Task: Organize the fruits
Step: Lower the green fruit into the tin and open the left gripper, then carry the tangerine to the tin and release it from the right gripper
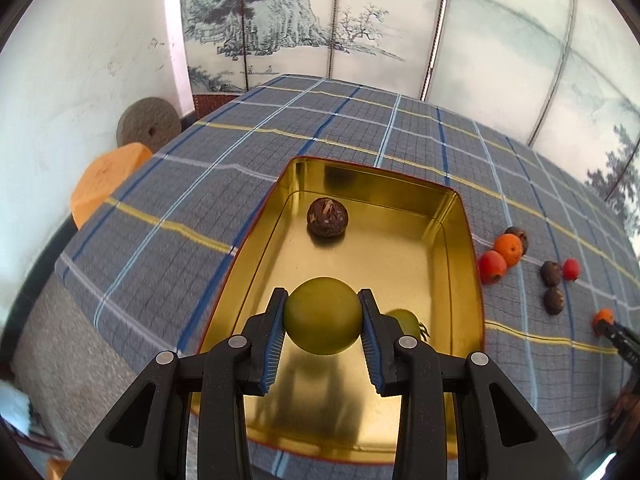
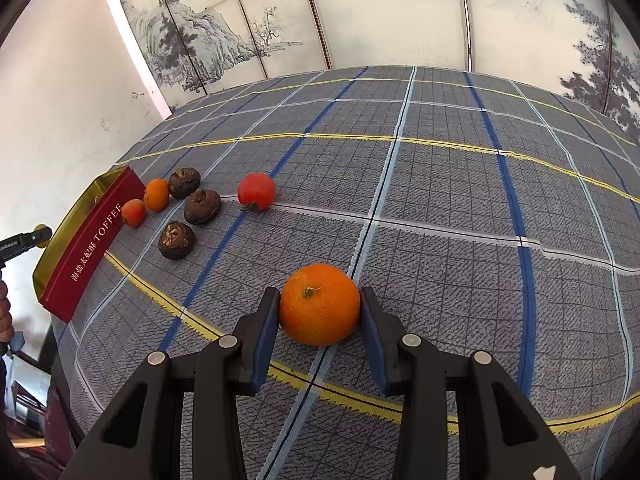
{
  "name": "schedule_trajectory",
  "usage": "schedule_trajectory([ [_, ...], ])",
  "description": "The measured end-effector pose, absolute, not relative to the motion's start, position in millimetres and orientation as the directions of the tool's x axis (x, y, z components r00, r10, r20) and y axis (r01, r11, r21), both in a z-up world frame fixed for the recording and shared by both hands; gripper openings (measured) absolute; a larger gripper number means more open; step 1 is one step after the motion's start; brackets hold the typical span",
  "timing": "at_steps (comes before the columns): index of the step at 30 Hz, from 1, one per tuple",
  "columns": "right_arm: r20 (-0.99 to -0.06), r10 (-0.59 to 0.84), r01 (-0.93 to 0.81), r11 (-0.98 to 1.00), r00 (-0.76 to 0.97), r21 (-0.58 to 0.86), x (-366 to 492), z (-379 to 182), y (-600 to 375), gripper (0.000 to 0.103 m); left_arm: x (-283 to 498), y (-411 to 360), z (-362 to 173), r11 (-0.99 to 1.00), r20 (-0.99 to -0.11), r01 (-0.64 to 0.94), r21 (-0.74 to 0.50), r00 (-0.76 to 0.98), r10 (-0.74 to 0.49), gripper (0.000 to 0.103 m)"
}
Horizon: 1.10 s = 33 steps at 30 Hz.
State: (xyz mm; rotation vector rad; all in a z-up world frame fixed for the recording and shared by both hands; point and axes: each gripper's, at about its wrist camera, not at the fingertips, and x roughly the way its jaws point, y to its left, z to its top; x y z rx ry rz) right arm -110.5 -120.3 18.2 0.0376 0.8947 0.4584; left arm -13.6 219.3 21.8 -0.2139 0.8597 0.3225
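**Fruit in both grippers, tin half-filled**

Tin first, on the left side of the checked tablecloth (image 2: pixel 440 200): the gold-lined tin (image 1: pixel 472 280) sits open, red outside with "TOFFEE" lettering in the right wrist view. And the left gripper (image 1: pixel 323 316) is right over it, pads pinching a round green fruit (image 1: pixel 323 316) on both sides, held above the tin's floor! Down inside, a dark brown wrinkled fruit (image 1: pixel 327 217) rests toward the far wall, and a second green fruit (image 1: pixel 406 320) peeks out behind the gripper's right finger.

Moving right, just beside the tin, loose fruit on the cloth: a small red-orange one (image 2: pixel 133 212) and an orange one (image 2: pixel 157 195) close together, three dark brown ones (image 2: pixel 184 182) (image 2: pixel 202 206) (image 2: pixel 176 240) clustered next to them, then a red tomato-like fruit (image 2: pixel 256 191) a little apart.

Further right and nearer, the right gripper (image 2: pixel 320 306) has its jaws clamped on a mandarin (image 2: pixel 320 304), stem up. Whether the mandarin touches the cloth, can't tell.
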Motion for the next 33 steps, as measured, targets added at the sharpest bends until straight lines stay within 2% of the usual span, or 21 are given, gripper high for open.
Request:
schedule_trajectory([
  [27,-0.746,0.392,-0.368,0.906,0.539,0.21,-110.8,17.3,-118.5,0.037,42.1,234.5,5.4,0.927,-0.795,-0.369,0.069,0.541,0.275,0.038],
  [30,-0.746,0.392,-0.368,0.906,0.539,0.21,-110.9,17.4,-118.3,0.037,42.6,233.8,6.5,0.923,-0.786,-0.375,0.088,0.543,0.295,0.044],
  [33,-0.746,0.392,-0.368,0.906,0.539,0.21,-110.9,17.6,-118.2,0.037,39.3,232.7,12.3,0.917,-0.763,-0.384,0.111,0.558,0.326,0.058],
])
